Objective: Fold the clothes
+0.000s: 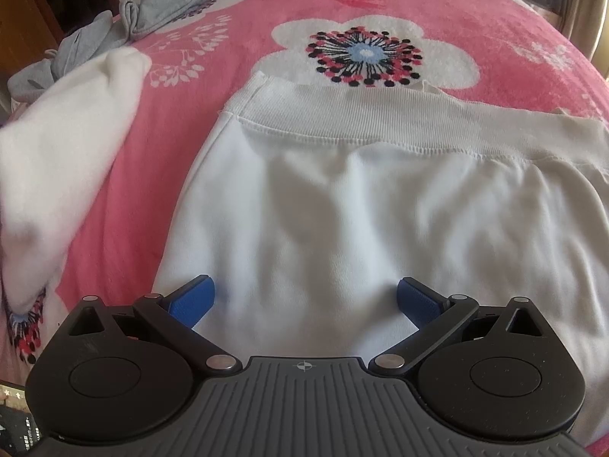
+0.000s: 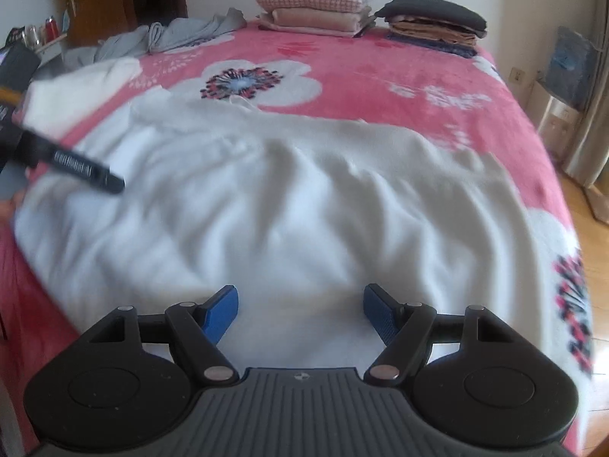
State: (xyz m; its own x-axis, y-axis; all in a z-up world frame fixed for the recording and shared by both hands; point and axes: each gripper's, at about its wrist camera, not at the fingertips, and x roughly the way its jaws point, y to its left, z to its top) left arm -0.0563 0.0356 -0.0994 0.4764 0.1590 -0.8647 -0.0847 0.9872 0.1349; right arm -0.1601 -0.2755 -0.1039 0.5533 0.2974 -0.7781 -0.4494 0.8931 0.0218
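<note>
1. Left gripper point(image 1: 304, 299) jaws wide, empty; right gripper point(image 2: 300, 314) the same
2. White garment point(image 1: 342, 205) spread flat on pink blanket point(image 1: 236, 49), ribbed band point(image 1: 342, 114) at far edge
3. Soft, light, limp; likely best pinched at an edge or corner
</note>
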